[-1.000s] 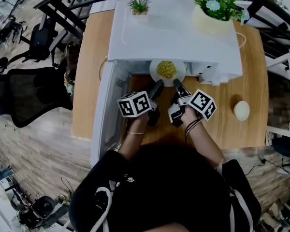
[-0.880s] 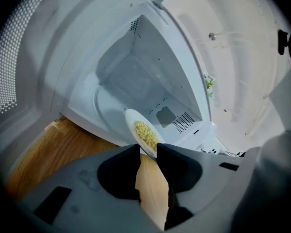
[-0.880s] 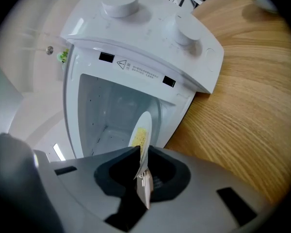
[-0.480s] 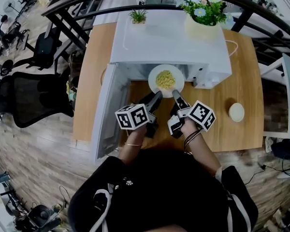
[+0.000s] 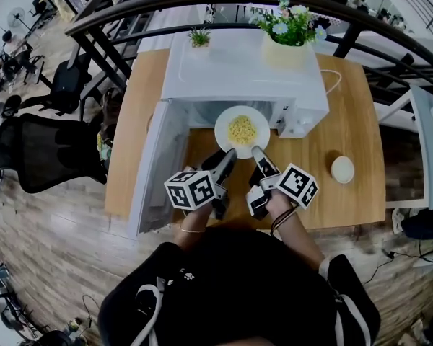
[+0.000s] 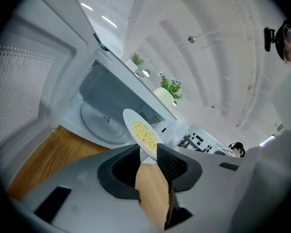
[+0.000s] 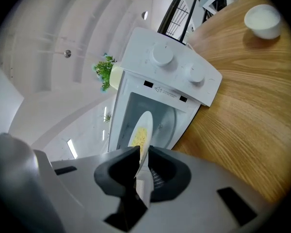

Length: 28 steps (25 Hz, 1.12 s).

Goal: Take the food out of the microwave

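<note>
A white plate with yellow food on it hangs in front of the open white microwave, over the wooden table. My left gripper is shut on the plate's near-left rim and my right gripper on its near-right rim. In the left gripper view the plate stands between the jaws of the left gripper, with the glass turntable behind it. In the right gripper view the right gripper pinches the plate's edge.
The microwave door stands open to the left. A small white bowl sits on the table at the right. Two potted plants stand on top of the microwave. An office chair is beyond the table's left edge.
Both grippers have drawn back toward the person with the plate, which has come out of the microwave cavity and now hangs over the table.
</note>
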### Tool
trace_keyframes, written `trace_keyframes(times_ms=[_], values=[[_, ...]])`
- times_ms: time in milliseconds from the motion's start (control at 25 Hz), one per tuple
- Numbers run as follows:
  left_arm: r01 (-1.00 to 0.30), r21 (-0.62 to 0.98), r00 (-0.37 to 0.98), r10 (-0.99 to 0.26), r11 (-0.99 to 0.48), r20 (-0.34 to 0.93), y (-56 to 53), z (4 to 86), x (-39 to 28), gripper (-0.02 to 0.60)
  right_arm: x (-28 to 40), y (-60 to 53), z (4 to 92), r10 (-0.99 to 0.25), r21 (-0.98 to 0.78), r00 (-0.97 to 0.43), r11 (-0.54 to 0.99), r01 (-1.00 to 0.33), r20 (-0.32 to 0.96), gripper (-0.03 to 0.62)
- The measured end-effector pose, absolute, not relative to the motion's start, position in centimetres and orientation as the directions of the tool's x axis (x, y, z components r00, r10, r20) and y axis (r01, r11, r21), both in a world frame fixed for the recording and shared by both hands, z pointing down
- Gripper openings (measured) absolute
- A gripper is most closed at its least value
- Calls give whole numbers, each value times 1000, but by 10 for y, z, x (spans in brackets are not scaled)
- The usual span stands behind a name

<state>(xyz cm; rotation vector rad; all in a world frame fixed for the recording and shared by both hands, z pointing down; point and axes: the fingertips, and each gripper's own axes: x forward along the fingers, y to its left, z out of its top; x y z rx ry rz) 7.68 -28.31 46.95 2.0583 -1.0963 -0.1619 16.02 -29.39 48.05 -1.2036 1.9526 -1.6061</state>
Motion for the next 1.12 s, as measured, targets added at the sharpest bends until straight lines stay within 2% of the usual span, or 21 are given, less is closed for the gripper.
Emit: trace_keyframes(times_ms=[520,1120], values=[[-621,693,638,-750,-366,176,-262,444,94,107,178,-272,453,-789,-928,-580,35,-371,202,52],[-621,691,641,-747,-369,177,-260,441,96,107,180,-269,448,-787,-926,-586,51,-373,192,49]])
